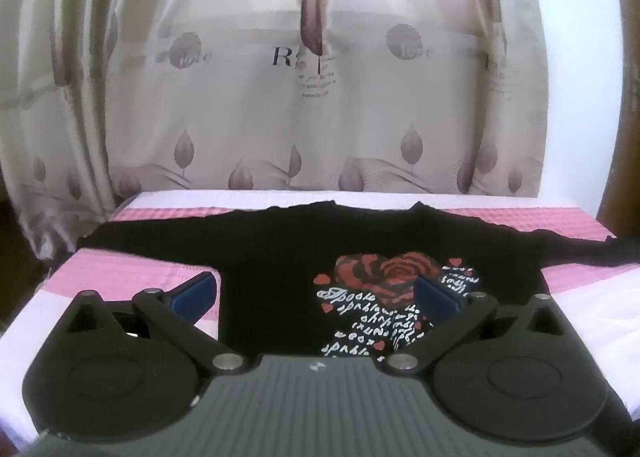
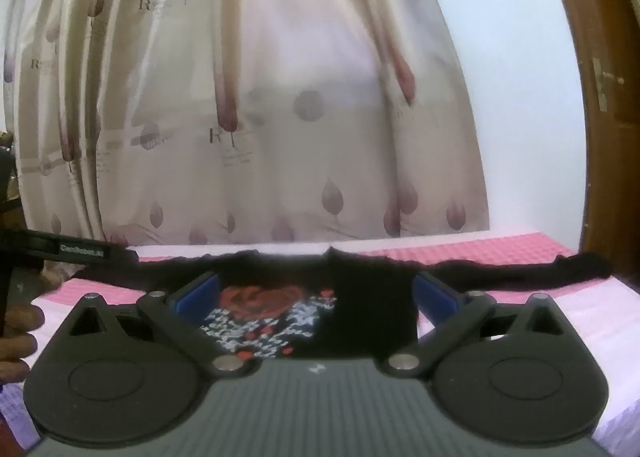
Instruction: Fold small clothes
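Nearest the left wrist camera, the left gripper point(image 1: 316, 291) hung with its blue-padded fingers point(image 1: 196, 289) spread wide apart and nothing between them. It sat above the near hem of a small black shirt point(image 1: 276, 257), its right finger over the printed design.

In the right wrist view the right gripper point(image 2: 316, 291) stood the same way, jaws wide apart and holding nothing, over the near edge of the same black shirt point(image 2: 372, 309). At the left edge of that view a hand point(image 2: 18, 337) gripped a black handle, most likely the left gripper's; only part of it showed.

The shirt lay flat and face up on a pink and white bedcover point(image 1: 120, 269), both long sleeves stretched out to left and right and the neckline toward the far side. A red rose print point(image 1: 384, 277) with white script and small red hearts covered the chest, right of centre in the left view and left of centre in the right one.

Beyond the far edge of the bed hung a cream curtain point(image 1: 280, 97) patterned with mauve leaves. To the far right were a white wall point(image 2: 500, 77) and a brown wooden door point(image 2: 600, 97).
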A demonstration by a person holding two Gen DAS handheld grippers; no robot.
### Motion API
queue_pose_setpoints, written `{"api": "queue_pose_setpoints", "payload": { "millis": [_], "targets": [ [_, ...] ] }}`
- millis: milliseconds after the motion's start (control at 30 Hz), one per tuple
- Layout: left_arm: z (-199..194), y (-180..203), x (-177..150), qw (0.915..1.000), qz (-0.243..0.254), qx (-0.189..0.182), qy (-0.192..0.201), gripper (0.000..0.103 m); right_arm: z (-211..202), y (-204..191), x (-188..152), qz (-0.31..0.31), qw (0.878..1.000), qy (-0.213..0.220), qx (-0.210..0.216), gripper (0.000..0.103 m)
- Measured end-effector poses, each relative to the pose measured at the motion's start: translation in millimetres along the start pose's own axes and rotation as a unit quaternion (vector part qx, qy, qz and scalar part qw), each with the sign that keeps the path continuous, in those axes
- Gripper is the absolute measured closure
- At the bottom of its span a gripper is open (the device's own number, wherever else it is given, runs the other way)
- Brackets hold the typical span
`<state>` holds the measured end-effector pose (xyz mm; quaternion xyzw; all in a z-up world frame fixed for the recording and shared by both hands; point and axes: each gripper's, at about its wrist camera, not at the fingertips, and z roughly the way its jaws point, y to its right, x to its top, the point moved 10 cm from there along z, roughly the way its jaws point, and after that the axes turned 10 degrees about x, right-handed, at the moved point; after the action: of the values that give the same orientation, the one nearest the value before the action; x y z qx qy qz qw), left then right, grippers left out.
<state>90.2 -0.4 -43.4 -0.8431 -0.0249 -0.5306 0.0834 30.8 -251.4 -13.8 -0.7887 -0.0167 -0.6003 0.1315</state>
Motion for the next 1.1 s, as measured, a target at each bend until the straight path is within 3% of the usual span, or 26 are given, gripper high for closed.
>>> {"api": "queue_pose_setpoints", "payload": {
  "millis": [400, 1100],
  "targets": [
    [8, 3, -28, 0.9998, -0.011, -0.013, -0.014, 0.000, -7, -6, -7, 0.008, 1.000, -0.006, 0.005, 0.000],
    [18, 3, -20, 0.9995, -0.011, -0.011, -0.026, 0.000, 1, -2, -8, 0.019, 0.999, -0.030, 0.006, 0.000]
  ]
}}
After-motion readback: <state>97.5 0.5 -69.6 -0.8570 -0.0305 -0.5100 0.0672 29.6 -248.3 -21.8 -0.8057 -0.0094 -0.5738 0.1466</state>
